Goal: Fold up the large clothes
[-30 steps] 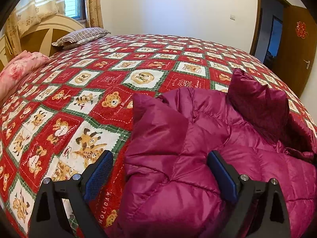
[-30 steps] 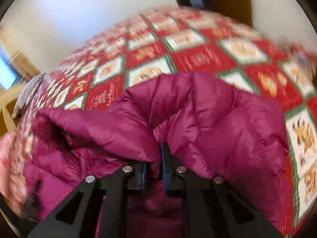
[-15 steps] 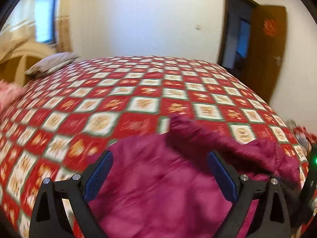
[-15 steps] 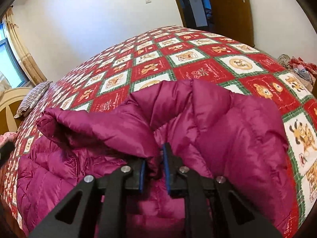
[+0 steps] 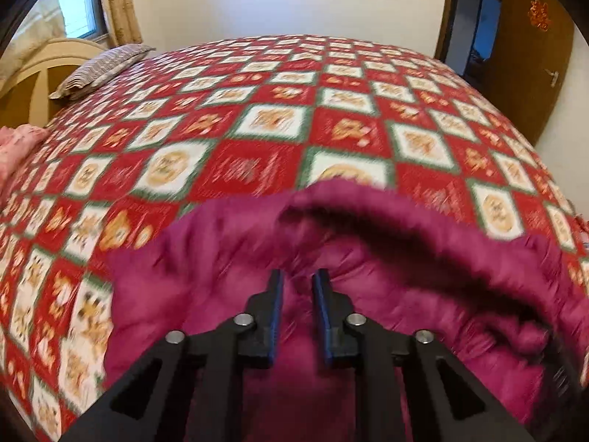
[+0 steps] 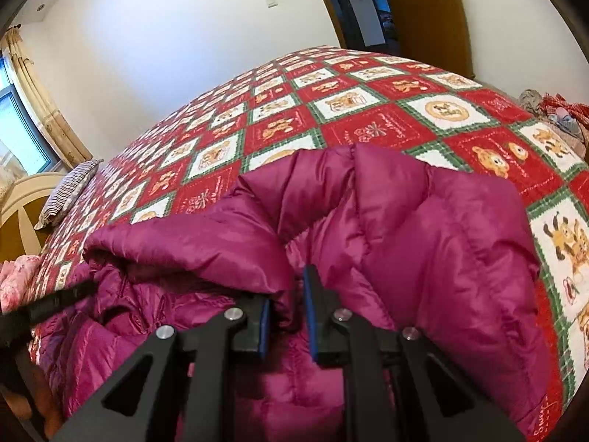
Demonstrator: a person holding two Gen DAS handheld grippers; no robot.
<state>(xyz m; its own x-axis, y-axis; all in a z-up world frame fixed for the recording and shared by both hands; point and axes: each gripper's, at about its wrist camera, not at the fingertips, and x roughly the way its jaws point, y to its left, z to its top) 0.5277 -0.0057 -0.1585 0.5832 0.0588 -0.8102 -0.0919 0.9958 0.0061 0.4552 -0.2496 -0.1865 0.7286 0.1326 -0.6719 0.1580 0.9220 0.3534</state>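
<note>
While the magenta down jacket [image 6: 423, 243] lay bunched on the near part of the bed, both grippers were closed on it. The right gripper [image 6: 287, 294] had its two blue-padded fingers [image 6: 310, 313] drawn close together with a fold of the jacket's fabric pinched between them, and a puffy roll of quilted cloth rose just beyond the fingertips. From that view the jacket spread to both sides of the gripper, its right part draped over the red patchwork bedspread [image 6: 368, 110] and its left part heaped lower down.

The left gripper [image 5: 298, 287] also had its fingers [image 5: 275, 305] narrowed around a ridge of the same jacket [image 5: 405, 258], though that picture was blurred by motion, so the exact hold was hard to read. A raised edge of the jacket arched across the view just past its fingertips.

The bedspread [image 5: 257, 129] with its bear squares covered the whole bed. A striped pillow [image 5: 99, 68] sat at the far left by the headboard [image 5: 33, 84], and a pink cloth [image 6: 14, 280] lay at the left edge. A wooden door [image 6: 427, 14] stood beyond the bed's far corner.
</note>
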